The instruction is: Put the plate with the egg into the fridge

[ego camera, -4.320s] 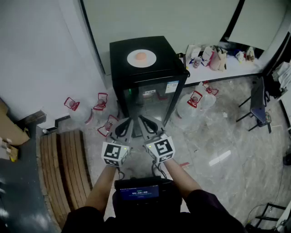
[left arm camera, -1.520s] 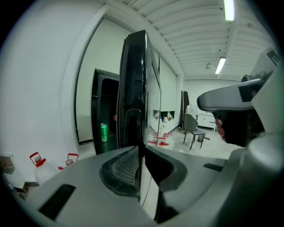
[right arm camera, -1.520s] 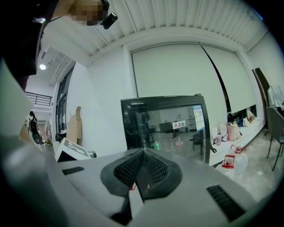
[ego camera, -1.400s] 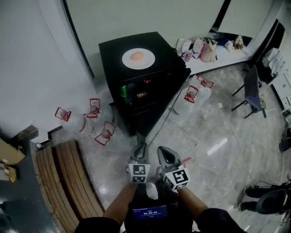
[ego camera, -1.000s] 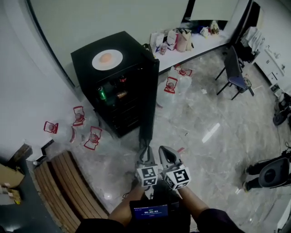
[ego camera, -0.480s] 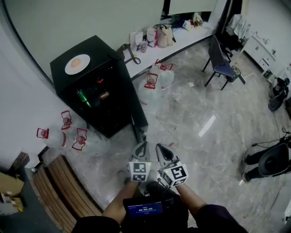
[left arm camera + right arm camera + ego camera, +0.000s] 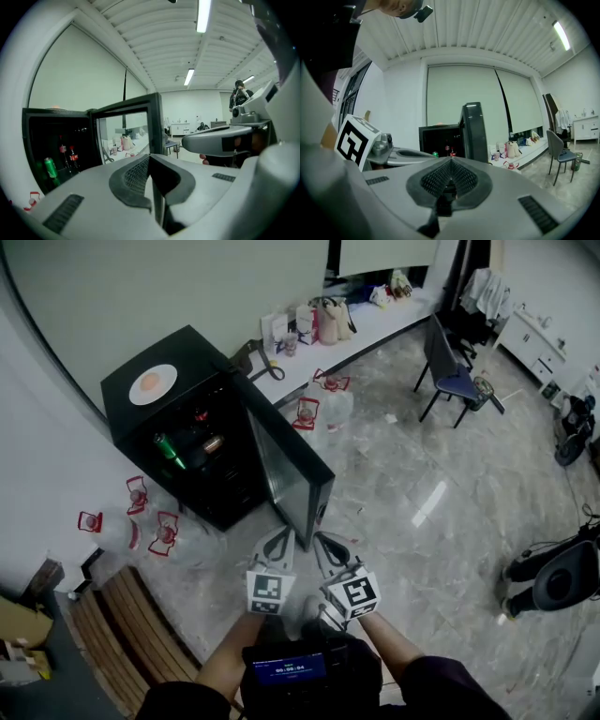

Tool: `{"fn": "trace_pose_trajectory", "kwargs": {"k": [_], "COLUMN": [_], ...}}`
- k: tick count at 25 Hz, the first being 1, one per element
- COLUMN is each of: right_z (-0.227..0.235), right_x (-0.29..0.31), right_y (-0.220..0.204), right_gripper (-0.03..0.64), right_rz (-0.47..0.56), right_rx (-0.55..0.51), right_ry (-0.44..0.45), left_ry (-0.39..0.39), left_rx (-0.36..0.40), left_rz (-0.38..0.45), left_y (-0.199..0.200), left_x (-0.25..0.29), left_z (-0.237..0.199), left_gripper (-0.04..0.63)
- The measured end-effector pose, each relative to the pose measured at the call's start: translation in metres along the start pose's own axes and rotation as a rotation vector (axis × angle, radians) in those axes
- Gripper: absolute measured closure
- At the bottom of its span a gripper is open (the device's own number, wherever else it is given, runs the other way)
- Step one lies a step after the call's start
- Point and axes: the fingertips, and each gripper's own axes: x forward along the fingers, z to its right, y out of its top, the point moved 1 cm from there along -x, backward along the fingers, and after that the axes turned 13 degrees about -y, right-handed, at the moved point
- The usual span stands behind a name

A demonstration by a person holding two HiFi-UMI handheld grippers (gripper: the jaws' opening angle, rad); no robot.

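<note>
The door (image 7: 292, 476) of the fridge (image 7: 141, 432) now stands swung wide, where a few seconds ago it was shut. We can see into the dark shelves, which hold a green can (image 7: 167, 448) and some bottles (image 7: 201, 416). We have backed away from the cabinet, and both tools hang low in front of us, near the door's free edge but not touching it.

The left gripper (image 7: 279, 538) has its fingers together with nothing between them. The right gripper (image 7: 326, 542) is likewise closed and empty.

The plate (image 7: 153, 384) with the egg (image 7: 150, 382) sits on the fridge's top, untouched and well apart from both grippers.

We judge the opening step done. What remains is to step back in, lift the plate level so the egg does not roll, and slide it onto a shelf. The open door juts toward us, so we should probably come in beside it.
</note>
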Motion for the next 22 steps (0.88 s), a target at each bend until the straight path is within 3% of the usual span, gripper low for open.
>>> {"fn": "trace_pose_trajectory", "kwargs": {"k": [4, 7, 11, 17, 22], "right_z": [-0.028, -0.062, -0.103, -0.157, -0.174], "right_x": [0.03, 0.063, 0.13, 0.221, 0.293], "right_y": [0.021, 0.06, 0.118, 0.181, 0.211], "right_gripper": [0.607, 0.607, 0.607, 0.607, 0.607], "right_rz": [0.022, 0.007, 0.054, 0.044, -0.041], "right_rx": [-0.016, -0.037, -0.153, -0.325, -0.376], "right_ry": [0.118, 0.273, 0.448, 0.614, 0.66], "left_ry": [0.09, 0.207, 0.328, 0.409, 0.446], "left_rx": [0.065, 0.048, 0.056, 0.204, 0.354], "left_rz": [0.052, 0.131, 0.193, 0.151, 0.106], "left_y": [0.031, 0.057, 0.081, 0.105, 0.125], "left_x": [-0.041, -0.078, -0.115, -0.142, -0.148], "left_z": [-0.059, -0.112, -0.175, -0.232, -0.274], "left_gripper": [0.586, 0.586, 0.586, 0.586, 0.586]}}
